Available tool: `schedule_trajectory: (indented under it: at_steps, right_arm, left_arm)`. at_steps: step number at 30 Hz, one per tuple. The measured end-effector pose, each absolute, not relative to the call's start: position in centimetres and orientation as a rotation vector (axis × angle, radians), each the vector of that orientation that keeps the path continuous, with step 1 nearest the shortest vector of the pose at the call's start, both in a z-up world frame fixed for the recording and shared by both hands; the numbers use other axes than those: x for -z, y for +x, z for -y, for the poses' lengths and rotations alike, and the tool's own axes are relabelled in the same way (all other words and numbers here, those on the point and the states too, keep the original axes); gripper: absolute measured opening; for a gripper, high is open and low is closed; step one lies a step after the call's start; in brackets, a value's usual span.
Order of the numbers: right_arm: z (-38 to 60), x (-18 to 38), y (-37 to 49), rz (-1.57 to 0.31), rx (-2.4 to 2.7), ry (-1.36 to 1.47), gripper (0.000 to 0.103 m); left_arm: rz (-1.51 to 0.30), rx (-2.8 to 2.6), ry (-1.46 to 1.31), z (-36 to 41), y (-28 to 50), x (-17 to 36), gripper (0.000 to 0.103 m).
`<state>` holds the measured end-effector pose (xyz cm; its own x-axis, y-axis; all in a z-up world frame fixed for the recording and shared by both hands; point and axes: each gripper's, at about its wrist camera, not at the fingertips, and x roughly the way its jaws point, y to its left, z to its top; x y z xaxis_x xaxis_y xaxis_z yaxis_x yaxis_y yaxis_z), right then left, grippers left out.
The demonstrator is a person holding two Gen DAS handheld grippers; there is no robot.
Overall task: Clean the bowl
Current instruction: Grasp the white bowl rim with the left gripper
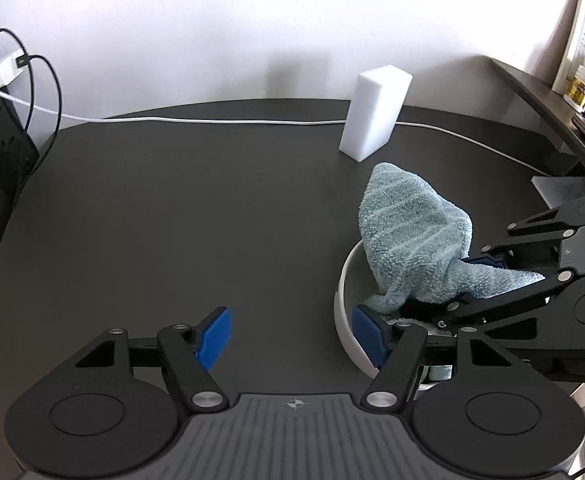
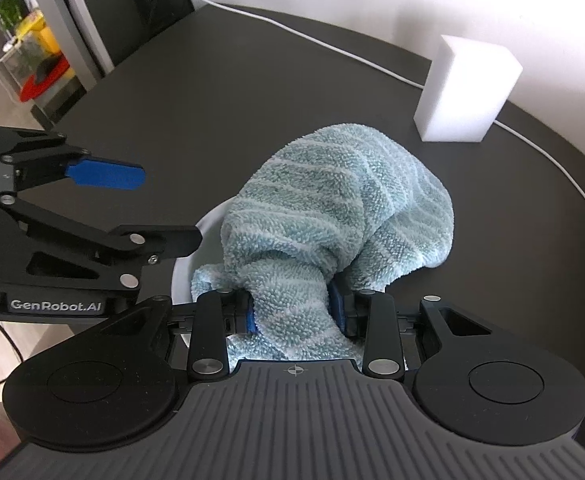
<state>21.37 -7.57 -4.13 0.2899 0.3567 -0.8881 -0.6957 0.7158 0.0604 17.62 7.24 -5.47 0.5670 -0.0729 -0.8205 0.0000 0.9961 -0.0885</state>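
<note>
The wiping step seems in hand: the right claw (image 2: 292,308) pinches the blue towel (image 2: 332,208) bunched into the white bowl (image 1: 346,312) on the table (image 1: 172,220), while the left claw (image 1: 292,334), parted around the bowl's rim, must next clamp it steady.

Dark table (image 1: 172,220): bowl (image 1: 346,280), wht block (image 1: 374,114), cable (image 1: 212,121).

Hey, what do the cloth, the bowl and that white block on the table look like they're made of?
Cloth: pale blue terry or microfibre, going by its looped pile and lighter stripes.
Bowl: likely glazed ceramic, possibly plastic; the white rim is smooth with a faint sheen.
White block: probably foam, such as a melamine sponge; matte, uniform, sharp-edged, though the look leaves it open.
</note>
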Motion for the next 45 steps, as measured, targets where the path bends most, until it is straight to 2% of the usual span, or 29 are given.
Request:
schedule_trajectory:
  at_steps: [6,8,11,13,14,19,22,30,38,45]
  right_arm:
    - [8.2,4.3,21.0,-1.019,-0.773,-0.409,0.035]
    - [8.3,4.4,20.7,-0.983,-0.806,-0.457,0.035]
    - [8.1,4.6,20.1,-0.929,-0.843,-0.526,0.035]
    - [8.0,4.8,19.7,-0.891,-0.867,-0.564,0.035]
    - [8.0,5.0,19.3,-0.865,-0.886,-0.583,0.035]
    - [8.0,6.1,17.4,-0.743,-0.942,-0.728,0.035]
    - [7.9,6.3,17.6,-0.761,-0.906,-0.697,0.035]
    - [6.9,7.0,16.6,-0.658,-0.865,-0.727,0.027]
    - [6.8,5.2,17.3,-0.784,-0.946,-0.903,0.025]
    - [4.7,6.2,17.9,-0.660,-0.957,-0.873,0.025]
  left_arm:
    - [-0.975,0.131,-0.063,-7.1,18.1,6.8,0.064]
    - [-0.973,0.164,-0.045,-6.8,18.3,7.1,0.060]
    - [-0.968,0.225,-0.031,-6.3,18.7,7.6,0.043]
    - [-0.965,0.256,-0.006,-5.9,18.6,7.9,0.024]
    - [-0.966,0.263,0.020,-5.5,18.6,8.2,0.023]
    - [-0.914,0.300,0.115,-4.7,17.8,8.8,0.022]
    - [-0.885,0.311,0.149,-4.5,17.2,8.8,0.021]
    - [-0.875,0.329,0.156,-4.8,17.0,8.4,0.019]
    - [-0.890,0.360,0.129,-5.7,16.5,8.1,0.019]
    - [-0.898,0.356,0.139,-6.6,16.1,7.8,0.018]
